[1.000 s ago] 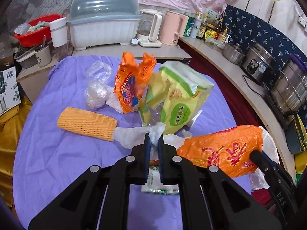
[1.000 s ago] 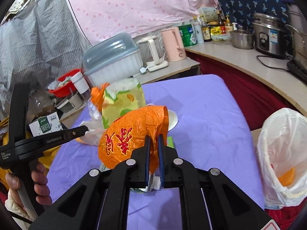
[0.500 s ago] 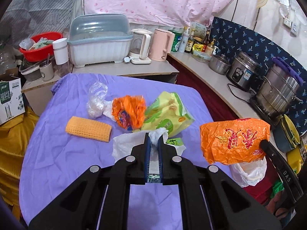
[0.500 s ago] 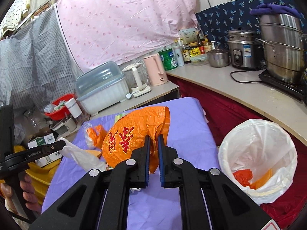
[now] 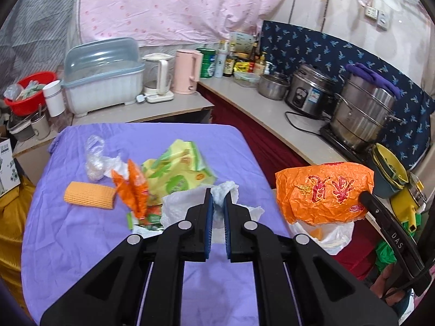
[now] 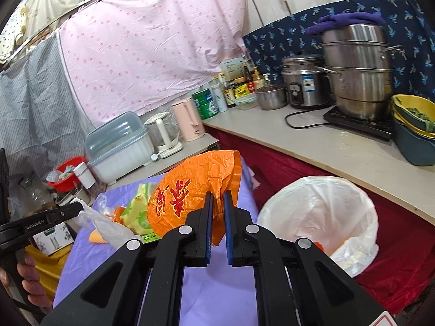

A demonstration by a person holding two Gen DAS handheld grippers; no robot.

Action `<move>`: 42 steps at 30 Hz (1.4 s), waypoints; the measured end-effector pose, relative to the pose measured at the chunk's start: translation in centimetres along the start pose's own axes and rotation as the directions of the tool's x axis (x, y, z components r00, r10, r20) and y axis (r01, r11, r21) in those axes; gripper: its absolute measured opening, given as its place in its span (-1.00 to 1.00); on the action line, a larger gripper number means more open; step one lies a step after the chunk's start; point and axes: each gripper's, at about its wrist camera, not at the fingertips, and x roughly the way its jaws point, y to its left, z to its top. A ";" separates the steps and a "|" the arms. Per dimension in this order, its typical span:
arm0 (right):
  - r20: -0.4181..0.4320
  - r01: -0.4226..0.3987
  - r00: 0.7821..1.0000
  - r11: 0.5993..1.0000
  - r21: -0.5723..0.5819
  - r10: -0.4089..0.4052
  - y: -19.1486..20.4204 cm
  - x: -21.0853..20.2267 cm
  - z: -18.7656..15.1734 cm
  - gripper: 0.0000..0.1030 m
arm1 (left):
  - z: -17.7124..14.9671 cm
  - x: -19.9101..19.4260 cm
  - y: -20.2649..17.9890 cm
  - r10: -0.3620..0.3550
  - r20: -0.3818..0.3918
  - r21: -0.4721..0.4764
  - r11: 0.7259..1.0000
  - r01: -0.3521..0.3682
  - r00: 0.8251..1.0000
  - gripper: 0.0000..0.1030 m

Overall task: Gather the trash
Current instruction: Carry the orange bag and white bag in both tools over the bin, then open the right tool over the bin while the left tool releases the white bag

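Note:
My left gripper [image 5: 217, 198] is shut on a white plastic bag [image 5: 187, 206] and holds it above the purple table [image 5: 81, 244]. My right gripper [image 6: 217, 203] is shut on an orange plastic bag with red characters [image 6: 190, 190], lifted in the air; the orange bag also shows in the left wrist view [image 5: 323, 190], above the bin. A bin lined with a white bag [image 6: 320, 214] stands to the right of the table, with some orange trash inside. On the table lie a yellow-green packet [image 5: 176, 174], an orange wrapper [image 5: 133, 187], an orange foam net [image 5: 89, 195] and a clear plastic bag [image 5: 95, 157].
A counter [image 6: 326, 146] runs along the right with a rice cooker [image 5: 310, 92], a steel steamer pot [image 6: 359, 73] and stacked bowls [image 6: 413, 125]. Behind the table stand a dish box [image 5: 103, 76], a glass kettle [image 5: 160, 78] and a pink kettle [image 5: 187, 70].
Both grippers rose and drew back from the table with their bags. The orange bag moved right, toward the white-lined bin. The yellow-green packet and orange wrapper fell flatter on the table.

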 end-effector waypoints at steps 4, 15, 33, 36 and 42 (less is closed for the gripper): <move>0.014 0.038 0.999 0.999 0.020 -0.039 -2.5 -1.4 0.2 -0.85 | -0.1 0.6 -3.0 -0.027 -0.008 0.042 0.999 0.027 1.000 -0.86; 0.027 0.126 0.991 0.988 0.092 -0.129 -8.8 -4.0 -0.1 -0.85 | -1.1 2.8 -11.3 -0.107 -0.052 0.155 0.981 0.114 0.993 -0.86; 0.000 0.257 0.966 0.954 0.154 -0.260 -15.4 -4.3 -1.4 -0.85 | -3.4 8.1 -20.5 -0.190 -0.132 0.305 0.926 0.222 0.973 -0.86; -0.009 0.288 0.957 0.945 0.152 -0.291 -15.9 -3.8 -1.6 -0.85 | -3.5 9.4 -21.5 -0.193 -0.142 0.314 0.921 0.229 0.971 -0.86; -0.020 0.364 0.931 0.921 0.137 -0.364 -16.7 -2.3 -1.5 -0.84 | -3.6 12.2 -23.4 -0.183 -0.162 0.333 0.915 0.228 0.970 -0.85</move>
